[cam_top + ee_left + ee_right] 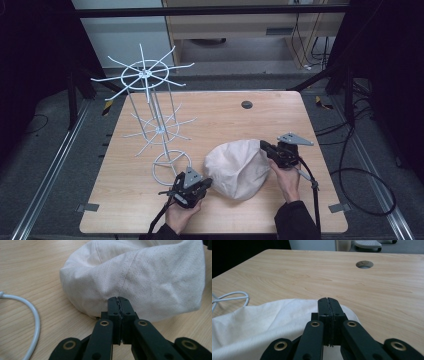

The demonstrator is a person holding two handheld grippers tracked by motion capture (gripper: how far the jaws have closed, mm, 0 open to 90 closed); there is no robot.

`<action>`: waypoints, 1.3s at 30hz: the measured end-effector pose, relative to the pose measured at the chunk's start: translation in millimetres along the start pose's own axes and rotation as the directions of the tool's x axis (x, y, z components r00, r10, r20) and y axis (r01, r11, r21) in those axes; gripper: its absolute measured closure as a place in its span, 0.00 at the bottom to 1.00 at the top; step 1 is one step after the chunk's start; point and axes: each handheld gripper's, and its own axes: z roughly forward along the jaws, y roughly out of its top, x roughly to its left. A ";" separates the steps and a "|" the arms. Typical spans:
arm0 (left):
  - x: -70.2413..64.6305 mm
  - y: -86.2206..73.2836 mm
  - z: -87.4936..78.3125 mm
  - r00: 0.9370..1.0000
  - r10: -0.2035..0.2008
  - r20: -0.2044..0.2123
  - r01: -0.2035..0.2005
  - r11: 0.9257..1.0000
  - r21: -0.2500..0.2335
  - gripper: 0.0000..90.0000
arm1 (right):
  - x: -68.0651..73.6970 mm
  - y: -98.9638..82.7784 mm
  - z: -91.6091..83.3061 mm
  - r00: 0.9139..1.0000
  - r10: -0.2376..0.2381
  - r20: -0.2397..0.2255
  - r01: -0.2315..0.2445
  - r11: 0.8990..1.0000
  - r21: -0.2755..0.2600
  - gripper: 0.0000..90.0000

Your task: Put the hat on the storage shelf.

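The left gripper has its jaws pressed together at the near edge of the cap, on a seam. Left of the cap, a white wire loop lies on the table.

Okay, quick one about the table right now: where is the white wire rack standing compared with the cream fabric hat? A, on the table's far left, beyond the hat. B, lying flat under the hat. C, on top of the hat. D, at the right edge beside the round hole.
A: in the high view the white wire rack stands upright at the table's far left, with the cream hat nearer the person.
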 end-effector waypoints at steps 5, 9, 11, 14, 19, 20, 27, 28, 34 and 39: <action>3.9 4.2 7.8 1.000 -0.011 -0.006 0.011 1.000 -0.008 0.99 | 2.7 2.5 22.3 1.000 -0.009 -0.022 0.009 1.000 0.008 1.00; 7.9 8.9 14.1 1.000 -0.026 -0.009 0.026 1.000 -0.015 0.99 | 1.5 -3.0 30.6 0.999 -0.040 -0.013 0.041 0.996 0.083 1.00; 9.9 11.4 17.3 1.000 -0.027 -0.014 0.027 1.000 -0.016 0.99 | -0.1 -3.6 29.1 0.999 -0.041 -0.008 0.042 0.994 0.104 1.00; 12.5 15.7 22.6 0.999 -0.038 -0.017 0.038 0.999 -0.018 1.00 | -3.8 -3.0 25.0 0.999 -0.048 0.013 0.046 0.991 0.129 1.00; 17.5 25.7 36.1 0.998 -0.060 -0.027 0.060 0.998 -0.019 1.00 | -8.9 -4.8 16.7 0.996 -0.084 0.041 0.075 0.981 0.177 1.00; 18.4 28.1 38.9 0.998 -0.057 -0.031 0.057 0.998 -0.019 1.00 | -9.6 -5.4 14.4 0.996 -0.083 0.045 0.073 0.979 0.188 1.00; 23.4 41.4 60.2 0.998 -0.056 -0.029 0.055 0.998 -0.033 1.00 | -17.6 -14.6 -5.0 0.995 -0.069 0.072 0.052 0.975 0.216 1.00; 23.8 43.4 62.4 0.998 -0.050 -0.032 0.049 0.998 -0.029 1.00 | -18.2 -15.3 -8.3 0.995 -0.068 0.072 0.051 0.975 0.218 1.00; 23.0 53.1 69.6 0.999 -0.022 -0.049 0.021 1.000 -0.020 0.99 | -20.9 -23.1 -26.5 0.995 -0.058 0.080 0.038 0.974 0.222 1.00; 19.7 50.5 47.9 0.999 -0.028 -0.040 0.026 0.998 -0.052 0.97 | -24.0 -26.4 -34.4 0.996 -0.046 0.082 0.028 0.978 0.208 1.00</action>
